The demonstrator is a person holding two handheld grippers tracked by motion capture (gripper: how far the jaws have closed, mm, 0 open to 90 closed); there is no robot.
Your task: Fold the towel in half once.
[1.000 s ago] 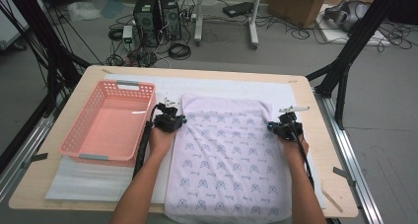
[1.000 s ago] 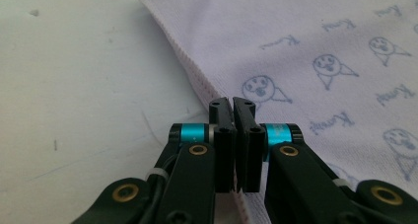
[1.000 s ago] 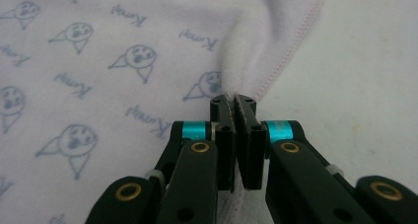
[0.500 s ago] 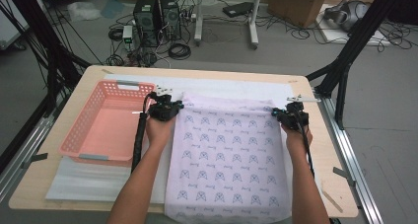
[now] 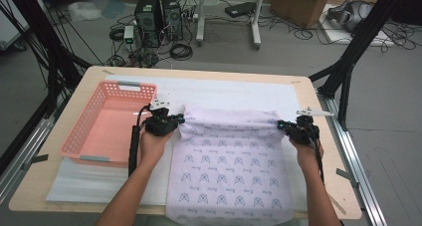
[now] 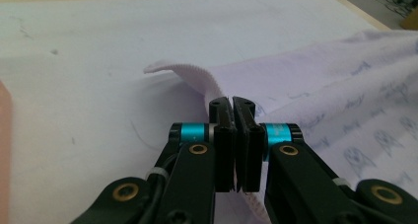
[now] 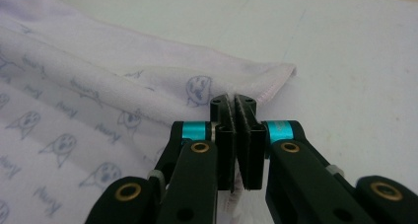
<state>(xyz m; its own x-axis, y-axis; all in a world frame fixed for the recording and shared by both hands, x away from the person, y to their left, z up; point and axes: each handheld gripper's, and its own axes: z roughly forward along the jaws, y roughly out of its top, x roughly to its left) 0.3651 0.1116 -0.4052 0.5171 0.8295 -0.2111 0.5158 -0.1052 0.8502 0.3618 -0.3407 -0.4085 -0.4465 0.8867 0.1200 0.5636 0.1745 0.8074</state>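
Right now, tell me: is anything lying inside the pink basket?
No. The pink basket shows a bare floor; the towel lies beside it.

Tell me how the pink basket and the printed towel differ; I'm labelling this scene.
The pink basket is rigid, latticed and sits free at the left; the printed towel is soft, lilac, patterned, and clamped at its far corners by the left gripper and right gripper. Both rest on the white mat.

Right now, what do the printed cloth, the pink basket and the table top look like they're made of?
The cloth looks like soft woven or terry fabric, pale lilac and matte: it drapes, folds, and shows a stitched hem at the left claw. The basket looks like moulded plastic, judging by its slotted lattice walls and slight sheen. The table top seems to be light wood or wood-look board, smooth, under a white sheet.
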